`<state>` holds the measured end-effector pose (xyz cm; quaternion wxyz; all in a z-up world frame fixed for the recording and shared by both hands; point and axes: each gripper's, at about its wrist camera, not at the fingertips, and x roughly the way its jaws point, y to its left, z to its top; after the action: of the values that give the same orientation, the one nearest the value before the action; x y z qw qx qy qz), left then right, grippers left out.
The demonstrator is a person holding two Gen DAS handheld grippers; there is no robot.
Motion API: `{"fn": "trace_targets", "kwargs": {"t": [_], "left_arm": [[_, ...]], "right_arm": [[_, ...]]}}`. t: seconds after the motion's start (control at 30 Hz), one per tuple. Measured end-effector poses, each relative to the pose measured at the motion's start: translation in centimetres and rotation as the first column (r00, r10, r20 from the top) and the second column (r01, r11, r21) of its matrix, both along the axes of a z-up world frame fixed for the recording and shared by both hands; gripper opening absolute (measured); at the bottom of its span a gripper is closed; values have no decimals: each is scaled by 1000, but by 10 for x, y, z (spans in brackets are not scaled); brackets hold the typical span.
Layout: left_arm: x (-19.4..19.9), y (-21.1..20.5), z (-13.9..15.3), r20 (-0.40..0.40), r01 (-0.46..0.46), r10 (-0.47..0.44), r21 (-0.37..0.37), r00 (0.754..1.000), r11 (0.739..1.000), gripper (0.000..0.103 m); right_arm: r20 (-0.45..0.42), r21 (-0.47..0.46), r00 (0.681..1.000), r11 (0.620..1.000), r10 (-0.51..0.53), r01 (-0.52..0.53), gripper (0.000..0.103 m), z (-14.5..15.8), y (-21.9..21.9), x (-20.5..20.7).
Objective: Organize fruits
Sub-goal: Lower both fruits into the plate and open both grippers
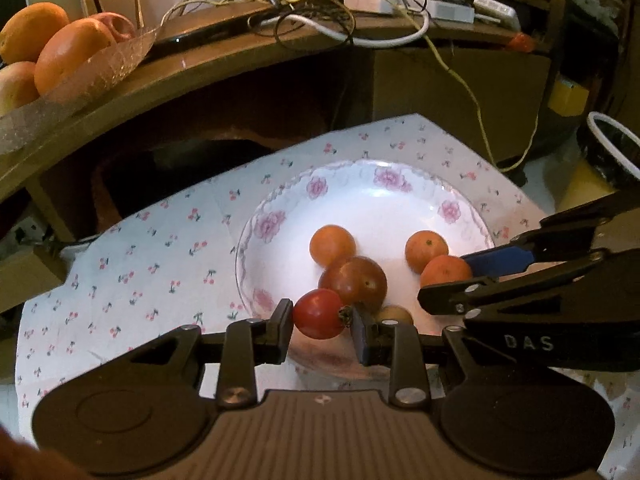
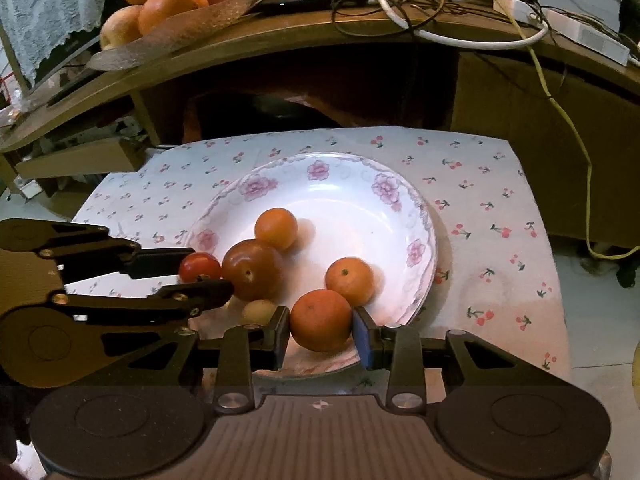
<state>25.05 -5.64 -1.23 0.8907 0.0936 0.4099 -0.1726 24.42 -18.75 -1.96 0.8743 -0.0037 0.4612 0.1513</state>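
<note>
Left claw (image 1: 322, 316) pinching red tomato (image 1: 319, 314), right claw (image 2: 321, 330) pinching near orange (image 2: 321, 320), both over flowered plate (image 2: 420, 216).

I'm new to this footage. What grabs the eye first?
The flowered plate of small fruits on the cherry-print cloth. The left gripper pinches a red tomato at its near rim, the right gripper an orange. A fruit bowl sits on the shelf behind.

Both claws (image 1: 322, 316) (image 2: 320, 330) clamped, converging.
</note>
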Motion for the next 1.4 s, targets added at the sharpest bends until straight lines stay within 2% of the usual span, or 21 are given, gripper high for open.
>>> {"fn": "trace_targets", "kwargs": {"t": [0.27, 0.67, 1.0, 1.4], "left_arm": [[5, -1, 2, 8, 12, -12, -39, 1000, 999, 37], [5, 2, 6, 18, -2, 3, -41, 1000, 999, 43], [2, 10, 18, 43, -28, 31, -58, 999, 998, 44], [-15, 13, 21, 36, -10, 11, -38, 999, 999, 44]], "right_arm": [[4, 13, 1000, 1000, -25, 25, 38, -4, -5, 9], [21, 26, 999, 999, -36, 36, 39, -2, -7, 8], [51, 98, 997, 993, -64, 58, 40, 13, -14, 7], [59, 72, 998, 997, -20, 16, 40, 16, -8, -6]]}}
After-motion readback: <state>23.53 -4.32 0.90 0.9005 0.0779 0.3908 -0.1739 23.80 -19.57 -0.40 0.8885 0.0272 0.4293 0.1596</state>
